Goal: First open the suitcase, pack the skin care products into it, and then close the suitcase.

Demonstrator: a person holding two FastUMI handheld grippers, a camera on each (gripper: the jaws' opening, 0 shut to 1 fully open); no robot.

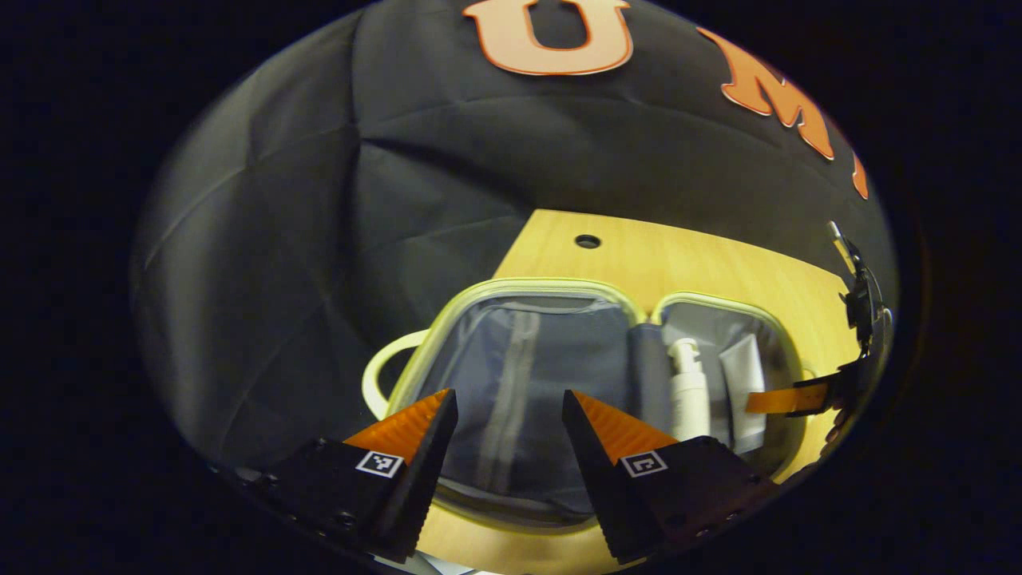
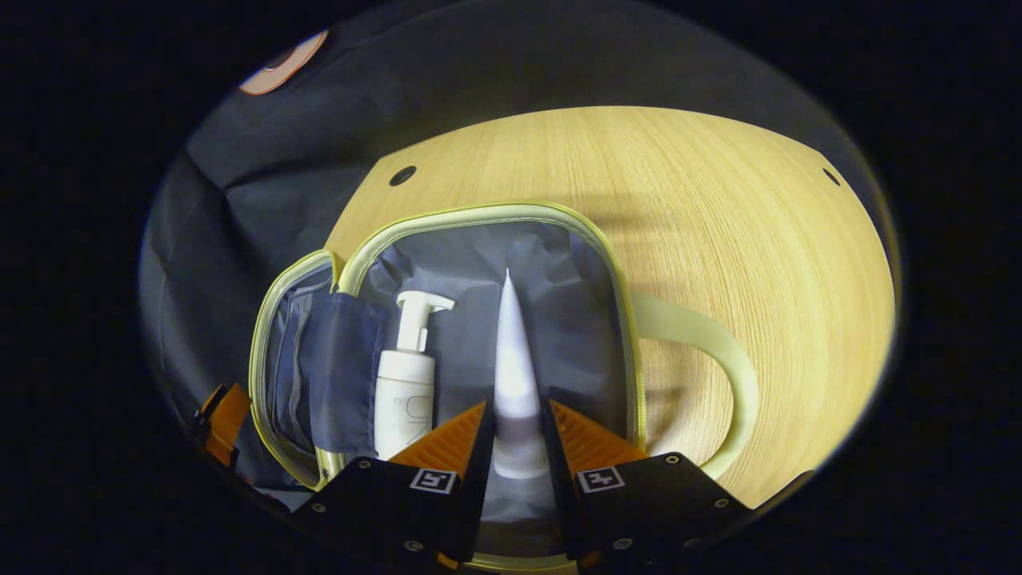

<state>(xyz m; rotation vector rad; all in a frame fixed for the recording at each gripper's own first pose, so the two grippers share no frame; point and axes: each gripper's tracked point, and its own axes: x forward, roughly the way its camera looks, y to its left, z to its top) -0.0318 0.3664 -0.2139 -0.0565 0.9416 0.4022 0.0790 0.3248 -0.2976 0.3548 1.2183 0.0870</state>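
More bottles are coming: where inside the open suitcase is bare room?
The left half, bordered by the hinge fold and handle, lies bare. The half holding the pump bottle and tube is crowded; bare table lies beyond.

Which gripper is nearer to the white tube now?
Right. The right gripper has its jaws closed on the white tube; the left gripper hangs open over the other half of the suitcase.

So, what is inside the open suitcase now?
In the suitcase, a pump bottle lies beside a tube, gripped by the right gripper. The other half looks empty; its zipped pocket hides any contents.
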